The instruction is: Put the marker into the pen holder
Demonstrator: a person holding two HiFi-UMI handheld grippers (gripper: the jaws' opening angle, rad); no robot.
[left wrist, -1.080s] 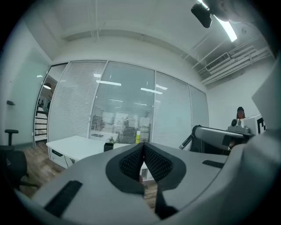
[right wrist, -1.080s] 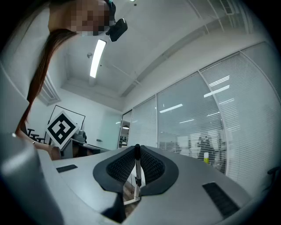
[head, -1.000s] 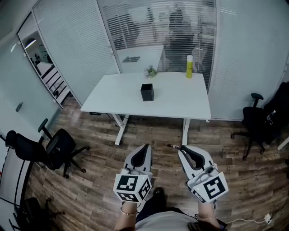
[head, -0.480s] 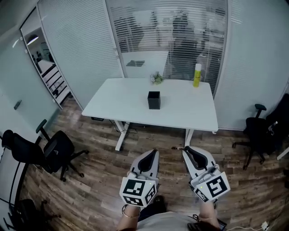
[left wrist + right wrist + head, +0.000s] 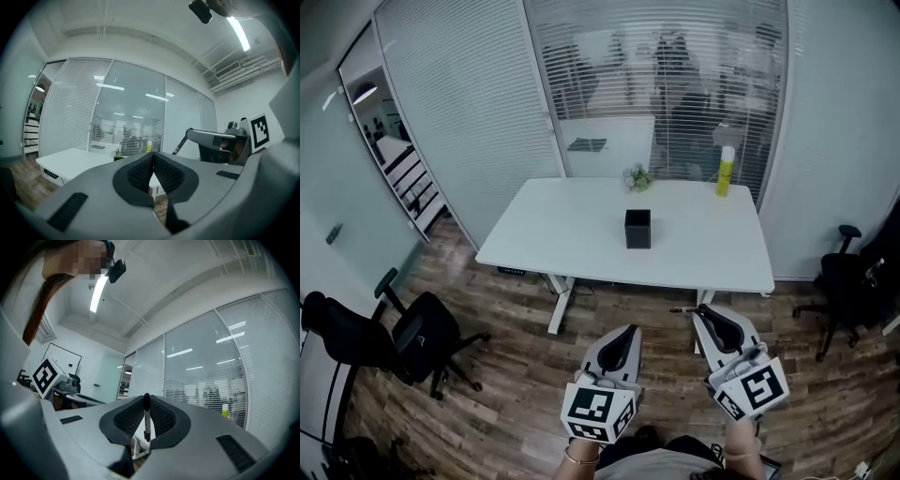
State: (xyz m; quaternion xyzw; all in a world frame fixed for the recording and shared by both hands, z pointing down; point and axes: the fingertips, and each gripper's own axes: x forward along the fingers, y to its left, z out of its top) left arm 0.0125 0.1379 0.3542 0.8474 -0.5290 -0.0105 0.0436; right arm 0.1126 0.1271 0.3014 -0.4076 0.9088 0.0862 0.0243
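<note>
white table (image 5: pixel 562 234), wood floor (image 5: pixel 487 403), blinded glass walls (image 5: pixel 469 112), black chair (image 5: pixel 412 333)

Lower centre of the head view, the grey two-jaw left gripper (image 5: pixel 627 332) points forward, jaws pressed together. Just right, the matching right gripper (image 5: pixel 705 313) clamps a thin black marker (image 5: pixel 146 420).

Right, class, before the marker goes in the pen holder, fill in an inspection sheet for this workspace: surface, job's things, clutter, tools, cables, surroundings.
Surface: white table, mostly bare.
Job's things: marker clamped in the right tool; black pen holder upright mid-table.
Clutter: yellow bottle and small plant at the far edge.
Tools: left tool shut, empty; right tool shut on the marker; both short of the table.
Cables: nothing seen on the table.
Surroundings: wood floor, office chair at left, blinds behind.
</note>
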